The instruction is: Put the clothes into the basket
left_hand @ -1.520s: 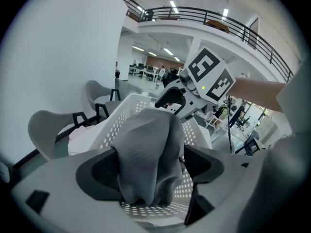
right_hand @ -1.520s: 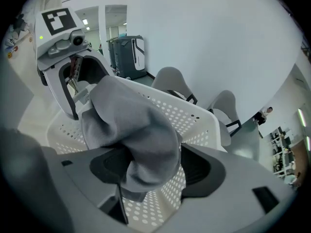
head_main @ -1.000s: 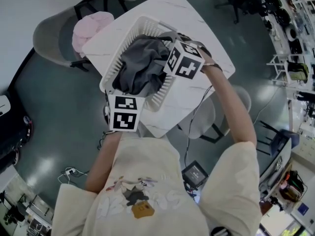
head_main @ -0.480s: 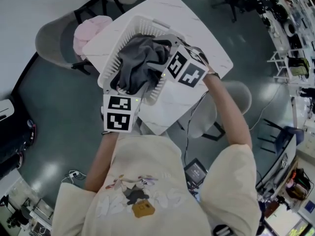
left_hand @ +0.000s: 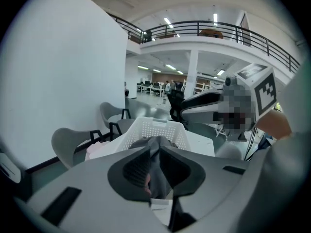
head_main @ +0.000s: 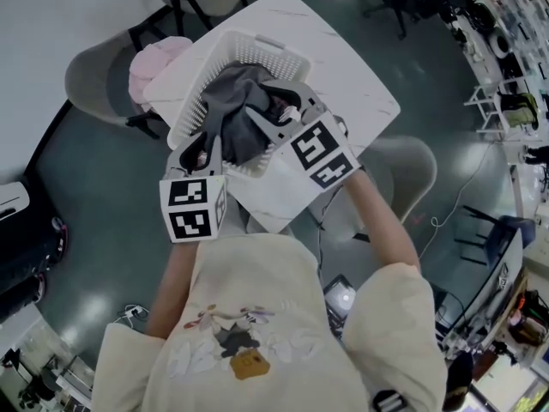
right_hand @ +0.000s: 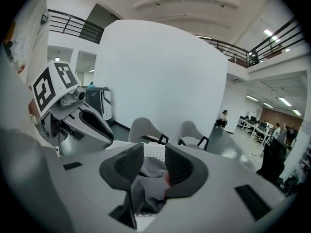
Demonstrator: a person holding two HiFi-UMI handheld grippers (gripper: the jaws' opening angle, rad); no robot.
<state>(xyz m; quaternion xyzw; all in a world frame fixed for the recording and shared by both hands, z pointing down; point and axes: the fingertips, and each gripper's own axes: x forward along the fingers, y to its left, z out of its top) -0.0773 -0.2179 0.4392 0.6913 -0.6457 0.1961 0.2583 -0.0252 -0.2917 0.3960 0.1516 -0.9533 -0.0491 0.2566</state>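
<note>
A white mesh basket [head_main: 257,48] stands on the white table [head_main: 352,71] with a heap of grey clothes [head_main: 233,110] in it. My left gripper [head_main: 203,148] reaches in over the near rim. Its jaws are closing, and in the left gripper view my left gripper [left_hand: 154,152] has a fold of the grey garment [left_hand: 155,142] pinched in the narrow gap. My right gripper [head_main: 279,120] comes in from the right. Its jaws [right_hand: 154,154] are closing too, with bunched grey cloth [right_hand: 149,178] between pads that still stand apart.
A pink garment [head_main: 156,51] lies on a grey chair [head_main: 93,74] to the left of the table. Another grey chair [head_main: 403,168] stands at the right. A cable [head_main: 330,230] hangs by the table's near edge, and a small device [head_main: 336,297] sits on the floor.
Both pairs of jaws have gone from wide open to narrowed round the grey clothes. The right gripper's marker cube has drawn back toward me, and the left one has shifted slightly left.
</note>
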